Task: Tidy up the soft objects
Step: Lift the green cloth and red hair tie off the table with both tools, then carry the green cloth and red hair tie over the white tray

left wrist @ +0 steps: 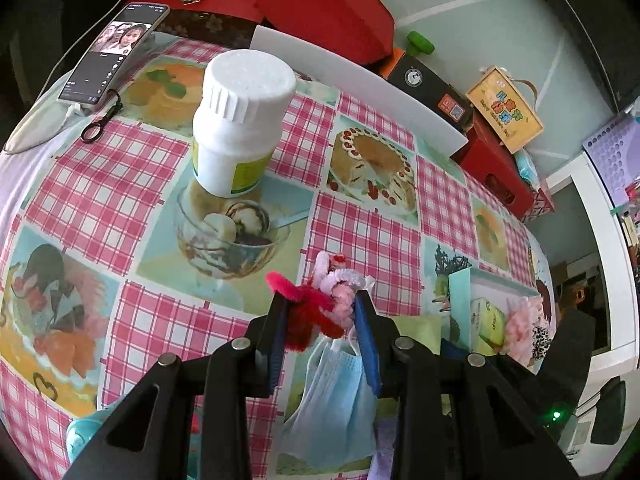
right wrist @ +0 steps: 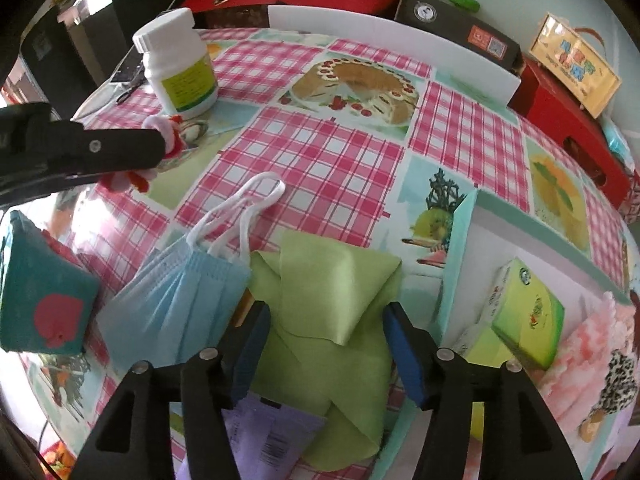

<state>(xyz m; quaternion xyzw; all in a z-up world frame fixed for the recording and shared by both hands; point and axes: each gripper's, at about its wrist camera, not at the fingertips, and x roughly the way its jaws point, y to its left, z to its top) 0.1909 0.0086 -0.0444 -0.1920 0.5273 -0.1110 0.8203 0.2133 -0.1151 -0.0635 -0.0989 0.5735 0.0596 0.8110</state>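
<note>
Worktop (right wrist: 328,152): pink gingham oilcloth printed with cakes and desserts.
Open box (right wrist: 466,240): pale green wall, right side; holds a green carton and a fluffy pink item; carton print unreadable.
Green cloth (right wrist: 332,288): limp, folded, slippery-looking; best pinched at a raised fold.
Face mask (right wrist: 180,296): light, pleated; lift by the ear loops.
White bottle (left wrist: 240,120): yellow-green label, unreadable.
Hair ties (left wrist: 320,300): fuzzy red-pink bundle, compressible, above the worktop.
Left gripper (left wrist: 320,312): fingers clamped on the bundle.
Right gripper (right wrist: 326,344): fingers apart over the cloth.
</note>
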